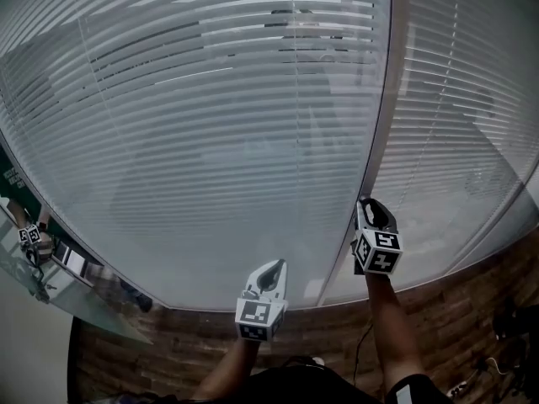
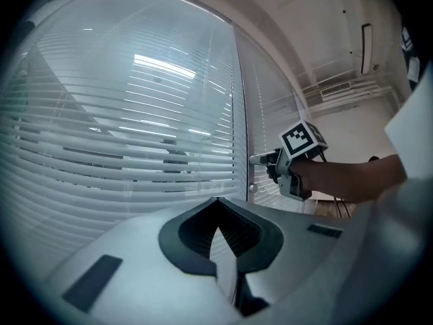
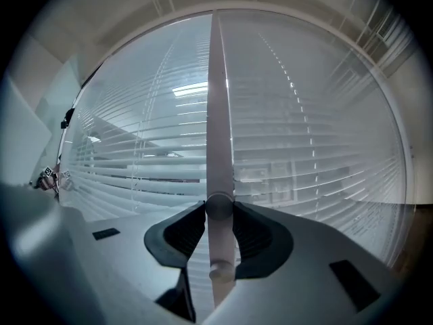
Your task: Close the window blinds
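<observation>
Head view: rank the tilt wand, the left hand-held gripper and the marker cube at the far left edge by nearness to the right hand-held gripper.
1. Tilt wand, in the jaws of the right hand-held gripper.
2. Left hand-held gripper, lower left.
3. Marker cube, far left edge.

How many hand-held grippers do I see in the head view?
2. The left hand-held gripper is low near the centre, before the wide blind. The right hand-held gripper is higher to its right, closed on the wand.

Head view: blinds (image 1: 210, 141) cut off at the top edge. I cannot separate the blind wand (image 3: 218, 114) from the window post (image 1: 381, 124) there. Small objects (image 1: 34, 244) at left edge: too small to identify. Floor clutter (image 1: 505, 335), bottom right: too dark.
</observation>
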The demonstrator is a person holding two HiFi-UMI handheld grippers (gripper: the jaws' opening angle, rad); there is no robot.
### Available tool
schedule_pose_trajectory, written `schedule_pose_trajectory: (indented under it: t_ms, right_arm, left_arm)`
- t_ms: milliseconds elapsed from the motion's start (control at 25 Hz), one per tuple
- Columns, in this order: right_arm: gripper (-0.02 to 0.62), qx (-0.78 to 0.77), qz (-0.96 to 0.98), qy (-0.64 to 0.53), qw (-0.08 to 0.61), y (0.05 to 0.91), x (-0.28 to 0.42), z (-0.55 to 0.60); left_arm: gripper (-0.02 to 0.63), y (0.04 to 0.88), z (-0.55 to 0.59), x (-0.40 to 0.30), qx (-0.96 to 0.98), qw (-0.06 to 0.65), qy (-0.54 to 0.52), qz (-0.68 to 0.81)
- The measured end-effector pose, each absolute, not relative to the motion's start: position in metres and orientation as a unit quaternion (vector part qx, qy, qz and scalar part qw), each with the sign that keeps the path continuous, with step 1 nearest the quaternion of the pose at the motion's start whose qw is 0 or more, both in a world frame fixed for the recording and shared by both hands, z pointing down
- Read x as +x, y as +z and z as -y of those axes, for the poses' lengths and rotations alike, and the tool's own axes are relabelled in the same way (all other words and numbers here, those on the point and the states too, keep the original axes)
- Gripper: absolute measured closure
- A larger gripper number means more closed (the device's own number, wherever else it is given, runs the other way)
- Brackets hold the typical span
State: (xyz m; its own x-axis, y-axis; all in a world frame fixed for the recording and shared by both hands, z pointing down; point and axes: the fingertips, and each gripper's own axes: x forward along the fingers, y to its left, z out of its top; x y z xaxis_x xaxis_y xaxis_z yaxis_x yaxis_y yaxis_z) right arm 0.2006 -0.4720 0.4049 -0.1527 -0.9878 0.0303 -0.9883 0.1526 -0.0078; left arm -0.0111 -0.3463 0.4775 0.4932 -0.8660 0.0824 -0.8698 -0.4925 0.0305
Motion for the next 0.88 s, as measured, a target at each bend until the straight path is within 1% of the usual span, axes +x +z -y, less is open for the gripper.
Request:
schedule_pose_trajectory:
  t_ms: [40, 240, 440, 520, 880]
  right_arm:
    - [0.466, 0.653, 0.757, 0.012, 0.008, 0.405, 0.201, 0.472]
    - [0.468, 0.653, 0.757, -0.002, 0.016, 0.404, 0.200, 0.471]
    - [0.468, 0.657, 0.748, -0.055, 0.077, 0.401, 0.197, 0.470]
    - [0.468, 0.654, 0.744, -0.082, 0.110, 0.400, 0.193, 0.468]
    - [0.468, 0.594, 0.678, -0.285, 0.326, 0.400, 0.186, 0.465]
  left_arm:
    - [0.611, 0.477, 0.346, -0.013, 0.862, 0.037, 0.027, 0.504]
    - [0.611, 0.473, 0.346, -0.016, 0.860, 0.037, 0.015, 0.509]
    - [0.611, 0.478, 0.345, -0.017, 0.861, 0.041, 0.019, 0.507]
    - [0.611, 0.481, 0.346, -0.016, 0.863, 0.038, 0.025, 0.504]
    - [0.611, 0.480, 0.342, -0.010, 0.868, 0.038, 0.018, 0.494]
